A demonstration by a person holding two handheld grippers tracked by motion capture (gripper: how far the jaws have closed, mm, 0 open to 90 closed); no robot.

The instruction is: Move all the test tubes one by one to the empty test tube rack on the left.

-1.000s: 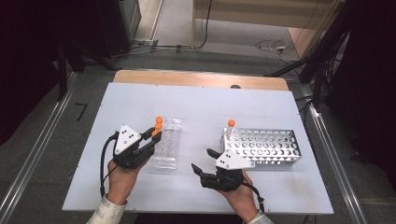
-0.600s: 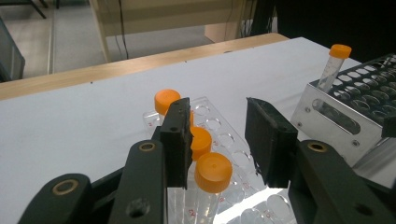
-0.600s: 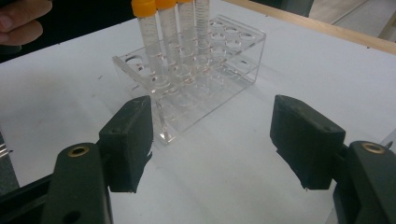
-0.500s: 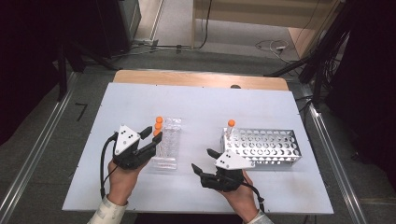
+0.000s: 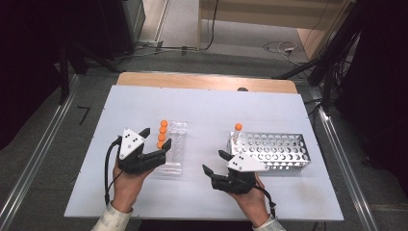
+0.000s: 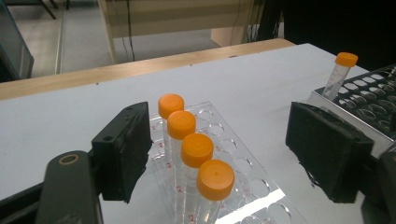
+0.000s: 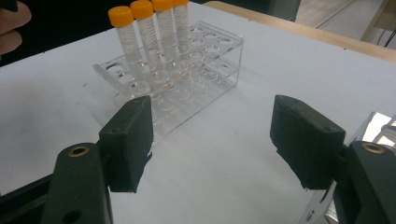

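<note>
A clear plastic rack holds a row of several orange-capped tubes along its left edge. My left gripper is at that row; its jaws have just been opening and stand apart on either side of the tubes, with no pad touching them. A perforated metal rack on the right carries one orange-capped tube at its near-left corner. My right gripper rests just left of the metal rack, open with nothing between its jaws, pointing toward the clear rack.
The white tabletop has a wooden strip along its far edge. Metal rails run down both sides of the table, and cables lie on the floor beyond. A person's hands hold both grippers near the front edge.
The left gripper's jaws have opened off the orange-capped tube they gripped; that tube now stands in the clear rack's row. Neither hand has shifted.
</note>
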